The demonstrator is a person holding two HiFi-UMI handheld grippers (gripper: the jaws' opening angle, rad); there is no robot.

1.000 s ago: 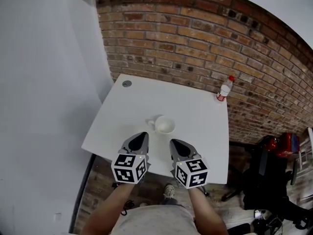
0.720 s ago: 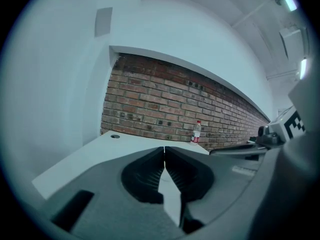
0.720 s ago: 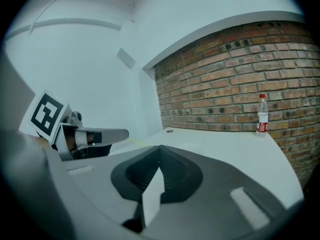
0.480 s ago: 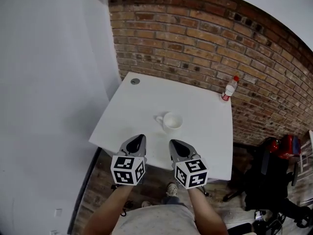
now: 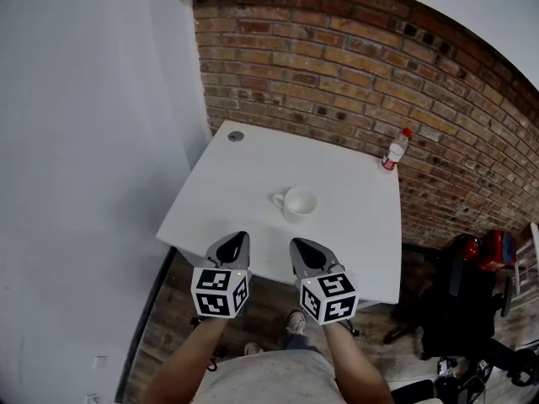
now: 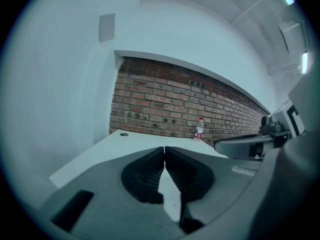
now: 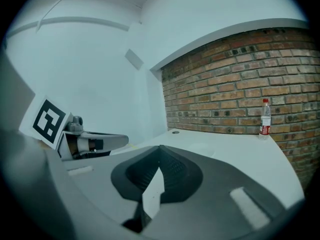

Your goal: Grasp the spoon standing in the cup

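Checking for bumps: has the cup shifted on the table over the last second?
No. The cup keeps its place relative to the grommet hole and the bottle; only the head view shifted.

Left tongs [image 5: 242,236], right tongs [image 5: 295,242]: grey, black-and-white marker cubes [image 5: 221,291]; grey shirt [image 5: 265,383].

White cup [image 5: 301,201], upright, handle left, on table [image 5: 253,175]

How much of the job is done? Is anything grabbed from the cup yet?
Nothing is done yet. The left gripper and right gripper hang at the table's near edge, fingers closed on nothing. The cup stands alone mid-table; I can't make out a spoon in it. Left to do: reach the cup, open, and grasp.
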